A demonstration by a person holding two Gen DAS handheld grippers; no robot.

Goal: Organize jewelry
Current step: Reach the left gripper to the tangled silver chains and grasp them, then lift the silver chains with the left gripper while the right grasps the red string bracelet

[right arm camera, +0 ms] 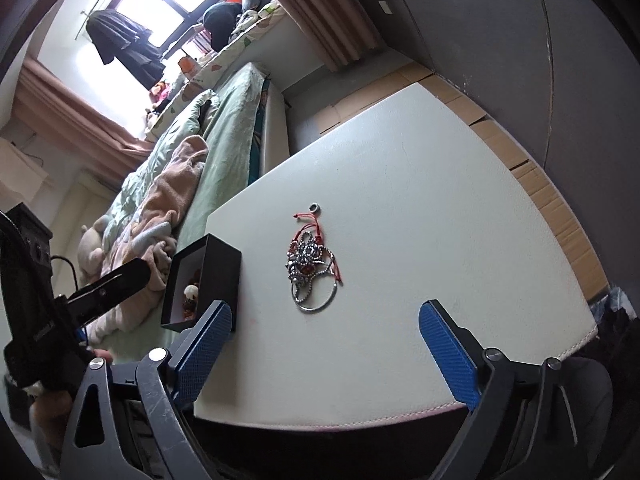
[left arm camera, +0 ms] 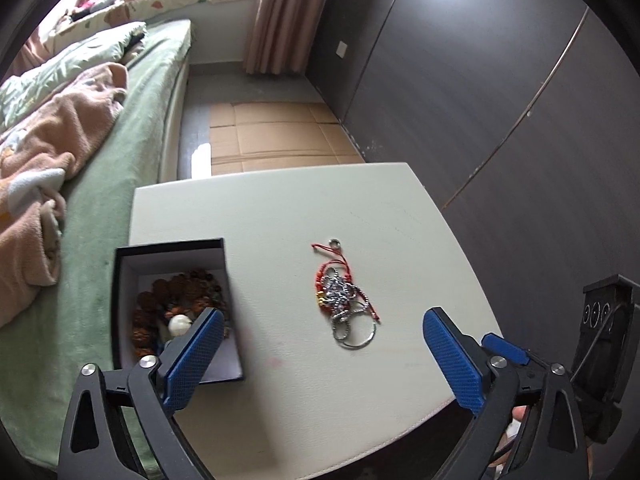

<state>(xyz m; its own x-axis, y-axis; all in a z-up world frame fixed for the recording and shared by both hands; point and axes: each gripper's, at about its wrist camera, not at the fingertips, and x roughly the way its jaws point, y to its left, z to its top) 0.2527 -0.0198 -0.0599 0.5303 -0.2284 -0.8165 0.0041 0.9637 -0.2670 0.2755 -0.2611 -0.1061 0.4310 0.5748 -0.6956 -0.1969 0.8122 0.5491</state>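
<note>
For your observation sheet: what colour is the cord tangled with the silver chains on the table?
Red. The cord shows best in the left wrist view.

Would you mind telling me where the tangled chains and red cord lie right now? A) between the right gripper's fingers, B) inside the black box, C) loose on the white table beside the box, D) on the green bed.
C: the tangle lies on the bare table, apart from the box, which holds brown beads.
</note>
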